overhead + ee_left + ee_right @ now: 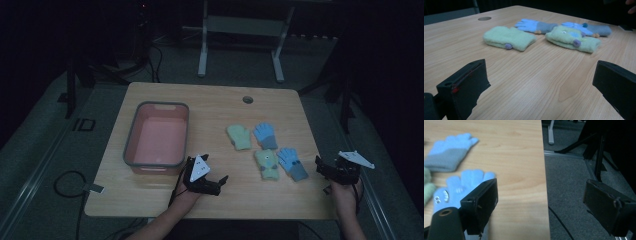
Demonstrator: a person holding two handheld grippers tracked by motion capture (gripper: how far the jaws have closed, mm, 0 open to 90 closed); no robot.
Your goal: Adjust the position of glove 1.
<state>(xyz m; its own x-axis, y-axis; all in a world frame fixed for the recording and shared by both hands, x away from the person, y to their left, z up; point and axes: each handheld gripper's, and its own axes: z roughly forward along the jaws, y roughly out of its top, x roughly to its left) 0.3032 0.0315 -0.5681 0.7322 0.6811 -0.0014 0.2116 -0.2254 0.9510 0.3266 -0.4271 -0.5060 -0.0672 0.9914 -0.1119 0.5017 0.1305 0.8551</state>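
1. The left gripper [221,183] sits low over the near part of the wooden table [215,105], just right of the near right corner of the pink tub [156,164]; its jaws are spread wide with nothing between them.
2. The right gripper [320,167] is at the table's right edge, its jaws also spread apart and empty; in the right gripper view one jaw hangs over the tabletop and the other over the grey floor [571,185].
3. Four gloves lie between the grippers, right of the tub, in two rows.
4. Far row: a green mitten [239,136] on the left, a blue glove [265,135] just beside it on the right.
5. Near row: a green mitten with a face [266,164] on the left, a second blue glove [293,163] touching it on the right, nearest the right gripper.
6. The tub holds nothing visible.
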